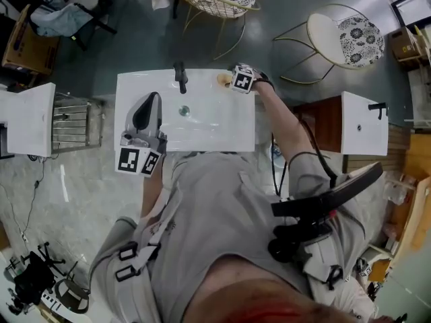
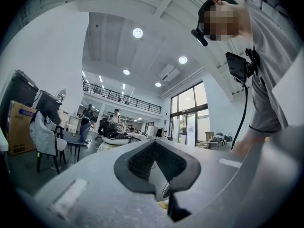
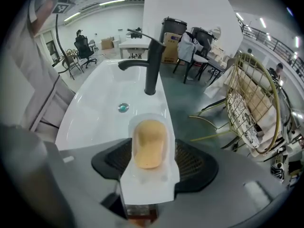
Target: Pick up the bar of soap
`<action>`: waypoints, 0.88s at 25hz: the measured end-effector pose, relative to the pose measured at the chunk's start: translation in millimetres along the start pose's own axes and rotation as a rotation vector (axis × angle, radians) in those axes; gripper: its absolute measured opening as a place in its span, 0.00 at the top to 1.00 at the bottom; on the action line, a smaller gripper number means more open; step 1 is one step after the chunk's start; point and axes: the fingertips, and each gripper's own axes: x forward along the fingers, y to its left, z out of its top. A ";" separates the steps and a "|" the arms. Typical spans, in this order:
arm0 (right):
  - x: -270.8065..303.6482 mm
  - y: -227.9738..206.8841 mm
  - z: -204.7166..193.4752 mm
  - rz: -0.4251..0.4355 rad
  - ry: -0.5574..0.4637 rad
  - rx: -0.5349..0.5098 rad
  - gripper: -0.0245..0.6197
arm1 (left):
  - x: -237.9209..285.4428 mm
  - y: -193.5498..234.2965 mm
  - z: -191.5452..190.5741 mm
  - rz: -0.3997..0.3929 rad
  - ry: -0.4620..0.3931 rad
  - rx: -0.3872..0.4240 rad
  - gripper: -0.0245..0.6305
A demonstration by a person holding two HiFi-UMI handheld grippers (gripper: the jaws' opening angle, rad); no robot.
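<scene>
Right gripper view: bar of soap (image 3: 149,144) lies between the right tool's (image 3: 151,164) half-parted jaws.

The sink (image 1: 229,123) looks like smooth, glossy white ceramic, the faucet (image 1: 180,77) on its back rim like matt black metal, and the bar of soap (image 3: 149,142) on that rim looks waxy and dull.
</scene>
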 end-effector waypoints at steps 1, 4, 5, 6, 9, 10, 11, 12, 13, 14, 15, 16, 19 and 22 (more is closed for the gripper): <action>3.3 -0.4 -1.8 0.005 0.004 -0.001 0.53 | -0.6 2.1 -1.0 0.005 0.002 0.001 0.96; 16.8 3.0 -4.7 0.038 0.005 -0.017 0.53 | -3.3 7.7 -4.1 0.021 0.009 0.000 0.96; 20.3 4.0 -6.6 0.046 0.012 -0.017 0.54 | -4.3 9.7 -4.5 0.027 0.011 -0.001 0.96; 22.8 4.4 -9.5 0.053 0.022 -0.011 0.54 | -5.4 11.7 -4.8 0.032 0.013 -0.001 0.96; 26.0 0.0 -14.3 0.066 0.034 0.020 0.49 | -8.4 18.6 -5.4 0.047 0.018 -0.001 0.96; 25.9 -1.9 -13.9 0.074 0.034 0.026 0.48 | -9.0 20.6 -5.6 0.051 0.019 0.000 0.96; 26.1 -3.4 -12.8 0.086 0.032 0.026 0.49 | -9.2 22.0 -5.9 0.054 0.020 0.001 0.96; 26.8 -4.4 -12.0 0.103 0.031 0.023 0.52 | -9.3 22.9 -6.3 0.055 0.021 0.002 0.96; 27.7 -4.4 -11.6 0.124 0.033 0.021 0.54 | -9.5 23.3 -6.6 0.055 0.022 0.003 0.96; 28.4 -3.9 -11.5 0.144 0.036 0.022 0.56 | -9.8 23.4 -6.7 0.055 0.022 0.004 0.96; 28.8 -3.8 -11.7 0.158 0.040 0.025 0.56 | -10.3 23.2 -6.3 0.054 0.021 0.005 0.96; 29.0 -4.4 -12.2 0.164 0.044 0.028 0.54 | -10.7 23.1 -5.7 0.053 0.020 0.007 0.96; 31.6 -7.4 -17.5 0.147 0.063 0.020 0.54 | -11.4 25.3 -5.0 0.056 0.020 0.007 0.96; 33.6 -8.2 -20.0 0.120 0.068 0.010 0.56 | -11.7 28.2 -5.4 0.061 0.022 0.004 0.96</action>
